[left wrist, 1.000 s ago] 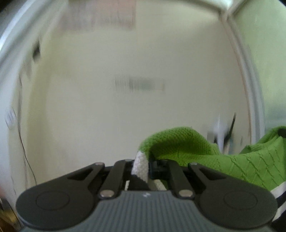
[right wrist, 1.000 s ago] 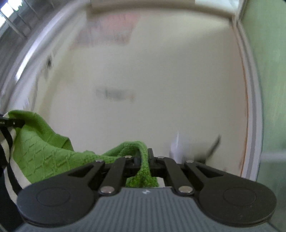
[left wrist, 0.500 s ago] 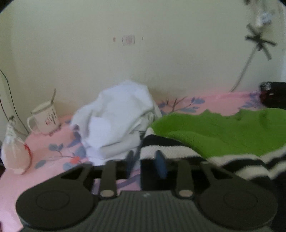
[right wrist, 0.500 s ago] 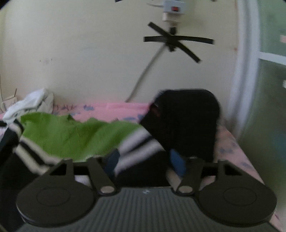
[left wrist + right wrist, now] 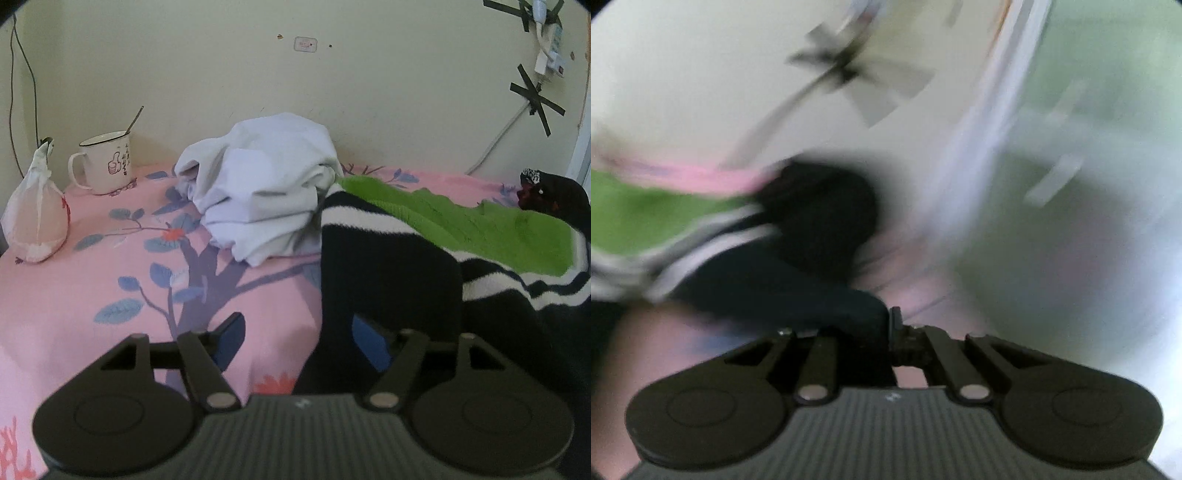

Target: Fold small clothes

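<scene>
Green-and-navy striped knit sweater lies on the pink floral bed, beside the white clothes heap. Left tool just spread, cuff between jaws, unpinched. Right tool: pressed together, looks like on navy fabric, blurred. Pull left tool clear before re-gripping.

The left gripper has just been opening; the green striped sweater, formerly pinched, now lies loose between its jaws.
</scene>
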A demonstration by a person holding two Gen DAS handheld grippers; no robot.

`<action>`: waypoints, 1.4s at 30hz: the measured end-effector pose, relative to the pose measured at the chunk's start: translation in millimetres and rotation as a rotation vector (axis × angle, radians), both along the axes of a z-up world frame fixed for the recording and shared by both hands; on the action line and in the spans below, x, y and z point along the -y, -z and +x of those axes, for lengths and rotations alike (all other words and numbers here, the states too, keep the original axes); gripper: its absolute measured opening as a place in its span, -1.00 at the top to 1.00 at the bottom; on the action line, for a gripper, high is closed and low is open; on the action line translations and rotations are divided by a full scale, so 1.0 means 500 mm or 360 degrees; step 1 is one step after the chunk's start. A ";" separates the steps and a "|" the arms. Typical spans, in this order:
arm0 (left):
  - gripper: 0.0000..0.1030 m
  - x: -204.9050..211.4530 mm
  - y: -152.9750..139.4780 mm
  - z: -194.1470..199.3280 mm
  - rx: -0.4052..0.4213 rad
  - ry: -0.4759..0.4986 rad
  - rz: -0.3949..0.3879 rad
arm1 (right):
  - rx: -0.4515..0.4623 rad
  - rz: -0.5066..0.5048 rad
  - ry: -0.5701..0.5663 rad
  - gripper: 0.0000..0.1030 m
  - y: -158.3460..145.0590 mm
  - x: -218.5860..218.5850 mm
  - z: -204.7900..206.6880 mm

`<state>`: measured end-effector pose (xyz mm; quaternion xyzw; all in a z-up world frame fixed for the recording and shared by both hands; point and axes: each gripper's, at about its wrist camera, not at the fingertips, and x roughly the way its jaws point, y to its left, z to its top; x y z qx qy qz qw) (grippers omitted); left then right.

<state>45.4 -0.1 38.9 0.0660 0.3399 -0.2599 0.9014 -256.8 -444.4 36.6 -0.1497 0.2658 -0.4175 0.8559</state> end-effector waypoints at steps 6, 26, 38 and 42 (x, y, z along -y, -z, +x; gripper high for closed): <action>-0.49 -0.006 0.027 -0.001 0.0003 -0.0043 -0.0017 | -0.0235 -0.0036 -0.0183 -0.57 -0.040 -0.003 0.019; -0.48 -0.014 0.036 -0.011 0.0022 -0.0079 -0.0033 | -0.0016 0.1067 -0.0799 -0.57 -0.037 -0.084 0.516; 0.13 -0.026 0.035 -0.010 0.0015 -0.0064 -0.0106 | -0.0215 0.0724 -0.0667 0.98 0.037 -0.114 0.561; 0.16 -0.028 0.036 -0.009 0.0014 -0.0071 -0.0113 | -0.0238 0.0593 -0.0489 0.99 0.063 -0.091 0.588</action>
